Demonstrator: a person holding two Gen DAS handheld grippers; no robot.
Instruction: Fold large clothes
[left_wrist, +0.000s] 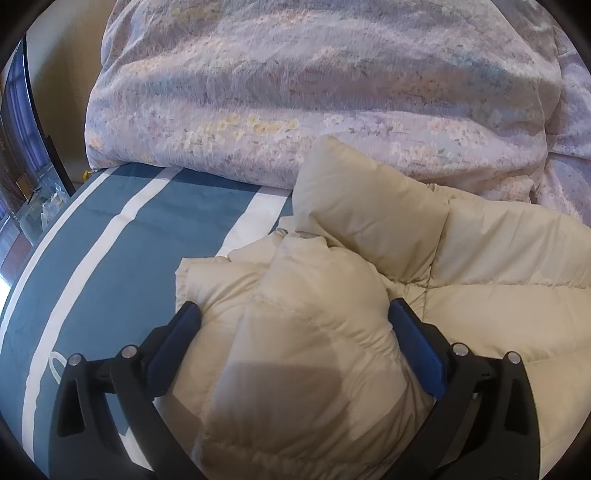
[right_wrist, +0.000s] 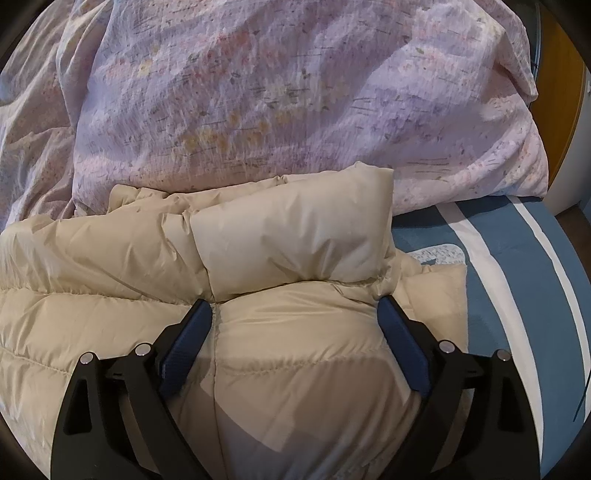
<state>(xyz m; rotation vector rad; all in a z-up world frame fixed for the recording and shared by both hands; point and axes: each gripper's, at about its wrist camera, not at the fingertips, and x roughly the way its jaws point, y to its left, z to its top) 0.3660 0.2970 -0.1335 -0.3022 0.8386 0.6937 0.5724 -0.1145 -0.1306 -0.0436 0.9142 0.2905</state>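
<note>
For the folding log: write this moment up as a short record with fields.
garment: puffy beige quilted down jacket, partly folded
surface: blue bedsheet with white stripes
behind: heaped lilac floral duvet, touching the jacket's far edge
left gripper: jaws wide, a jacket bulge between them
right gripper: jaws wide, straddling jacket padding
sleeve: one puffy beige sleeve folded across the top

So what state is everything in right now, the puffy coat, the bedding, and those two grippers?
Beige puffer jacket: partly folded, lying bunched on the bed.
Floral duvet: heaped in a rumpled pile behind the jacket.
Blue striped sheet: spread flat beneath the jacket.
Left gripper: jaws wide, jacket padding bulging between them.
Right gripper: jaws wide, straddling a padded section.
</note>
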